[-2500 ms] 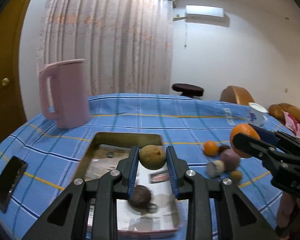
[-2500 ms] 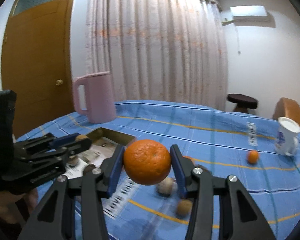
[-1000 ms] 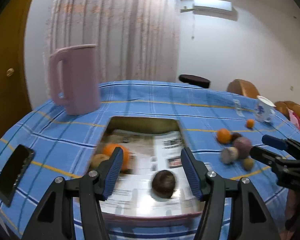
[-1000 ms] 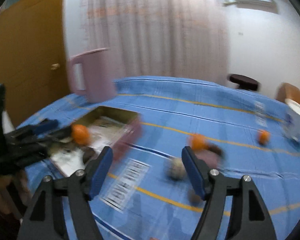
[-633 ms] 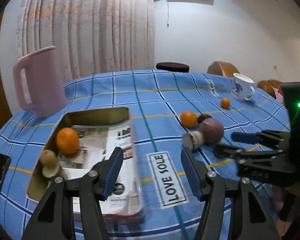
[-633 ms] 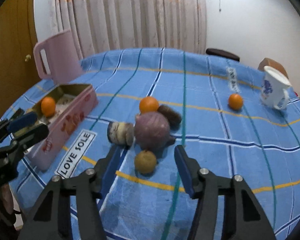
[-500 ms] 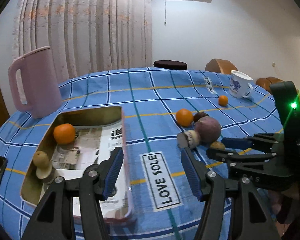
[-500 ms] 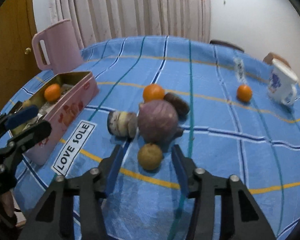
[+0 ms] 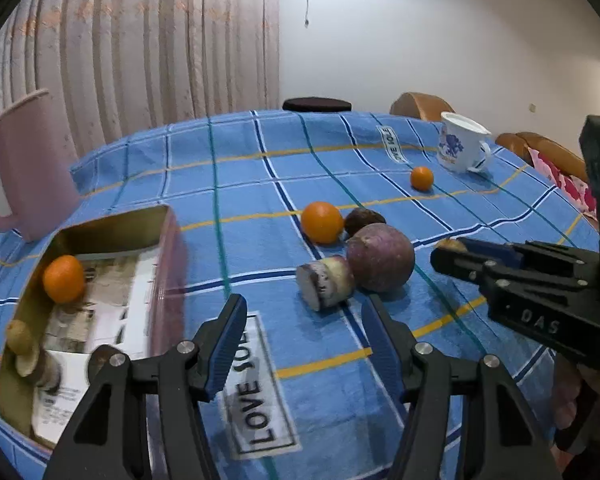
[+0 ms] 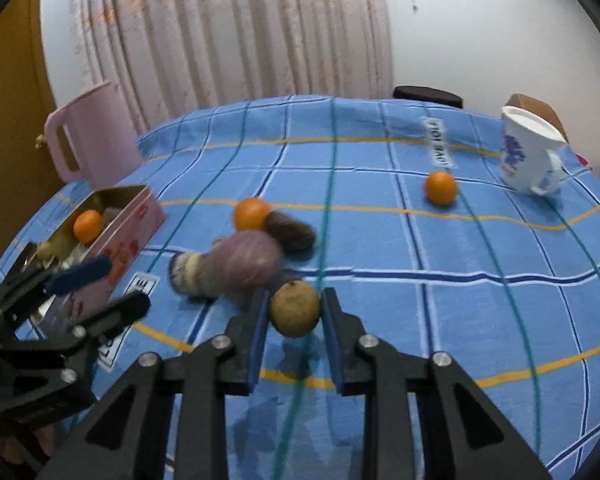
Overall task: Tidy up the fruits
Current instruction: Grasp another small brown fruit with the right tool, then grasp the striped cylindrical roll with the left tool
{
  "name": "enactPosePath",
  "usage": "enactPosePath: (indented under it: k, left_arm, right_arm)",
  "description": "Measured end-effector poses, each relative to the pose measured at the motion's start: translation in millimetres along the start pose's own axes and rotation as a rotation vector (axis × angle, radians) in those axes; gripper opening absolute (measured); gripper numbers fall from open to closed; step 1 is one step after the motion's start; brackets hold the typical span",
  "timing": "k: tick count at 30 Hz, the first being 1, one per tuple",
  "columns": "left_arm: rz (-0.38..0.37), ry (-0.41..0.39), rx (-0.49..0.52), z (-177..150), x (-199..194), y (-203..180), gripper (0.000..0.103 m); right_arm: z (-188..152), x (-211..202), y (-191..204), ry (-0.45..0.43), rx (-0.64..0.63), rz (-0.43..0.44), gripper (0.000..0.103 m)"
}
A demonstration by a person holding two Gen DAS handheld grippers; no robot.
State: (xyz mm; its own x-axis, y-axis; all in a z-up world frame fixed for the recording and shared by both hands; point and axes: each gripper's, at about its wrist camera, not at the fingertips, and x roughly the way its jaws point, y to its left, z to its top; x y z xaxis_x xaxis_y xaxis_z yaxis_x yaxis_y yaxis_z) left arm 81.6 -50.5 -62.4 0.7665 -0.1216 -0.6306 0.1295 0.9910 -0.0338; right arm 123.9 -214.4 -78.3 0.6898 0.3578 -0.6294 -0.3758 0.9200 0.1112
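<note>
My right gripper (image 10: 295,312) is closing its jaws on a small yellow-brown fruit (image 10: 295,308), and both blue pads press on its sides just above the cloth. Right behind it lie a purple round fruit (image 10: 248,262), a cut fruit piece (image 10: 184,272), a dark brown fruit (image 10: 290,232) and an orange (image 10: 251,213). My left gripper (image 9: 305,305) stands open and empty, low over the cloth in front of the cut piece (image 9: 326,282). The gold-lined tin tray (image 9: 168,240) at the left holds an orange (image 9: 63,279) and a few brownish fruits.
A pink jug (image 9: 24,176) stands behind the tray. A small orange (image 9: 421,178) and a white mug (image 9: 458,148) sit at the far right of the blue checked tablecloth (image 9: 240,184). A person's hand holds the right gripper at the right edge.
Both grippers dropped their fruit in the tray and swung right to the fruit pile. The right gripper's jaws have closed on the small yellow-brown fruit; the left stays open.
</note>
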Motion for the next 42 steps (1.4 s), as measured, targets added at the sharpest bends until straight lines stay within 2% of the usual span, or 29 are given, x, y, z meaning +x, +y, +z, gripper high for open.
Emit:
enactPosePath:
  k: [7, 12, 13, 14, 15, 20, 23, 42]
  left_arm:
    - [-0.056, 0.085, -0.016, 8.1, 19.5, -1.4, 0.062]
    - [-0.049, 0.083, -0.021, 16.1, 29.5, -3.6, 0.061]
    - [-0.046, 0.093, -0.017, 17.5, 33.6, -4.4, 0.060]
    - [-0.053, 0.105, -0.020, 18.1, 37.2, -4.3, 0.048]
    - [-0.064, 0.123, -0.026, 18.6, 41.8, -3.8, 0.043]
    - [-0.069, 0.135, -0.025, 19.1, 46.4, -4.4, 0.038]
    - [-0.071, 0.125, -0.020, 19.4, 44.8, -5.3, 0.038]
    - [-0.055, -0.059, -0.013, 18.1, 10.5, -5.3, 0.038]
  right_arm:
    - [2.9, 2.7, -10.1, -0.001, 0.029, 0.012, 0.029]
    - [2.5, 1.5, -7.4, -0.012, 0.013, 0.010, 0.029]
    - [2.4, 1.5, -6.8, -0.012, 0.009, 0.011, 0.029]
    - [2.2, 1.6, -6.6, -0.012, 0.006, 0.013, 0.029]
    - [2.2, 1.2, -5.7, -0.014, 0.001, 0.015, 0.029]
    - [1.5, 0.6, -3.7, -0.018, -0.008, 0.021, 0.029]
    - [1.4, 0.1, -2.8, -0.022, -0.014, 0.024, 0.029]
    - [-1.6, -22.5, 5.5, -0.148, -0.053, 0.050, 0.029]
